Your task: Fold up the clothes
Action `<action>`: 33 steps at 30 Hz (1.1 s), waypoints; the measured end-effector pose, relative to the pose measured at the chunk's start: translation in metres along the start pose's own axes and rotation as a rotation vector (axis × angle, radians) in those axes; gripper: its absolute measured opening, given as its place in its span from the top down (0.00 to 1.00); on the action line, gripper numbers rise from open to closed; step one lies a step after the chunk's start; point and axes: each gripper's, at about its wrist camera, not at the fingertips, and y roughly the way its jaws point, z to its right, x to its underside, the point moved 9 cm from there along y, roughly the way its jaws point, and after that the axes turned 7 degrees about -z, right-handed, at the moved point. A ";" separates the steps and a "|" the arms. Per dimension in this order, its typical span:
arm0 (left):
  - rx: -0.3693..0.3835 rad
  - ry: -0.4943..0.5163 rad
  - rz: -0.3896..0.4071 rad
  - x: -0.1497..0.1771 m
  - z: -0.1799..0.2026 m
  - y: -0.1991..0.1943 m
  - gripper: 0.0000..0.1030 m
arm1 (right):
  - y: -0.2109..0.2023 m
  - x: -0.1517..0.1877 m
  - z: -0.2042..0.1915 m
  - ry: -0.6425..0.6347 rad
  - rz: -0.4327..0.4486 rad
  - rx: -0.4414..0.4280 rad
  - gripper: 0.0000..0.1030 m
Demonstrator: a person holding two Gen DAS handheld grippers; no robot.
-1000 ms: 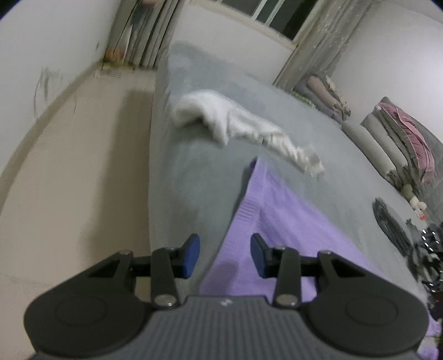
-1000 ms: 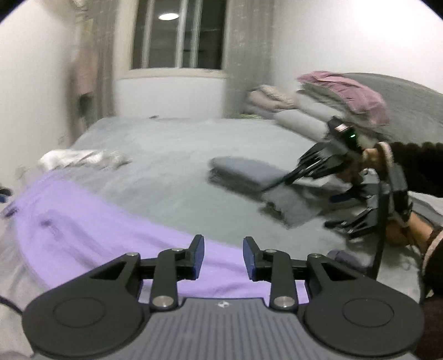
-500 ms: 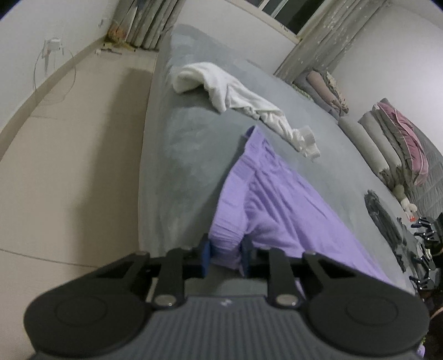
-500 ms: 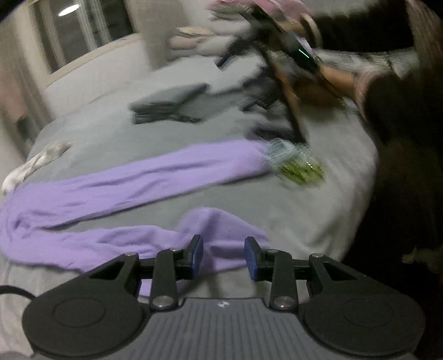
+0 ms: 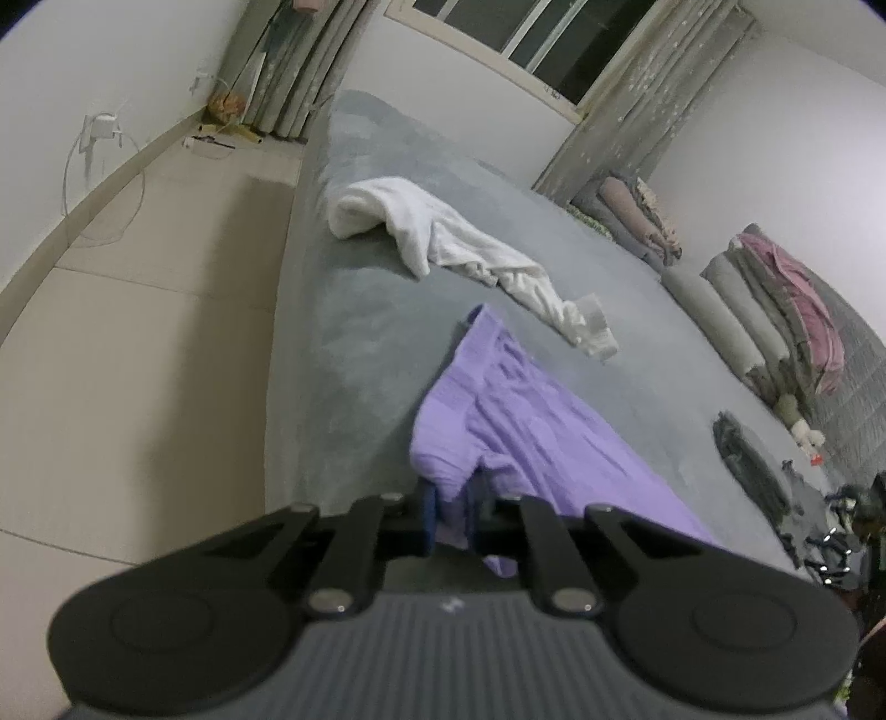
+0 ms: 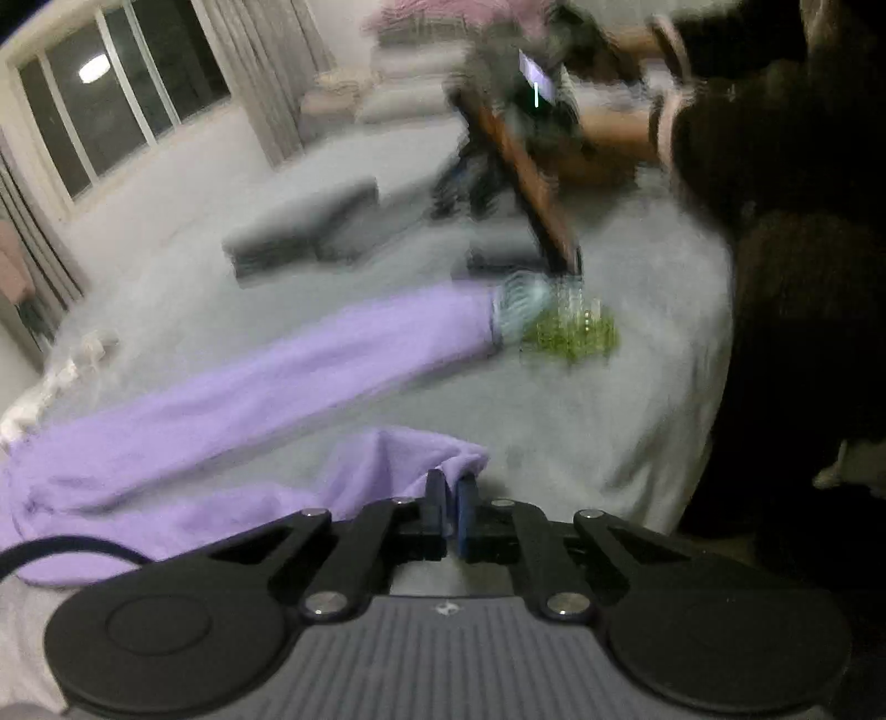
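A purple garment (image 5: 531,437) is shown lying stretched across a grey bed cover (image 5: 354,332), near the bed's edge. In the left wrist view, the left gripper (image 5: 451,515) is seen with its jaws closing on a bunched corner of the purple garment; the fabric is pinched between the blue pads and a small fold hangs below them. In the right wrist view, the right gripper (image 6: 449,507) is seen with its jaws drawn together on the rim of a second fold of the same garment (image 6: 232,376), with cloth caught between the pads.

Beyond the left gripper, a crumpled white garment (image 5: 443,238) is laid on the cover, just apart from the far end of the purple one. To the left of the bed, a beige floor (image 5: 133,332) is visible, with a wall socket and loose cable (image 5: 99,144) on the wall. At the far end, curtains (image 5: 626,111) frame a dark window (image 5: 531,27). Rolled and stacked bedding (image 5: 775,321), topped by a pink piece, is ranged along the right side, and a dark grey folded item (image 5: 747,471) lies near it.

In the right wrist view, one long purple sleeve is extended toward a green object (image 6: 576,332), possibly beaded or netted; blur prevents identification. Behind it a folded grey stack (image 6: 304,227) rests on the cover. A blurred dark device (image 6: 520,127), held by a second person's hands, and a dark-clothed figure (image 6: 803,277) occupy the right of the frame.
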 end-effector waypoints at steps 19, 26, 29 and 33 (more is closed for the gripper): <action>0.143 -0.117 0.031 -0.033 -0.021 -0.046 0.93 | -0.099 -0.039 -0.001 0.073 0.312 -0.192 0.95; 0.111 -0.089 -0.015 -0.012 -0.036 -0.052 0.93 | -0.088 -0.013 0.006 0.046 0.187 -0.201 0.95; 0.096 -0.085 -0.007 -0.006 -0.043 -0.057 0.93 | -0.103 -0.008 -0.001 0.029 0.215 -0.272 0.95; 0.057 -0.064 -0.033 -0.001 -0.047 -0.048 0.92 | -0.109 -0.009 -0.005 0.018 0.229 -0.272 0.94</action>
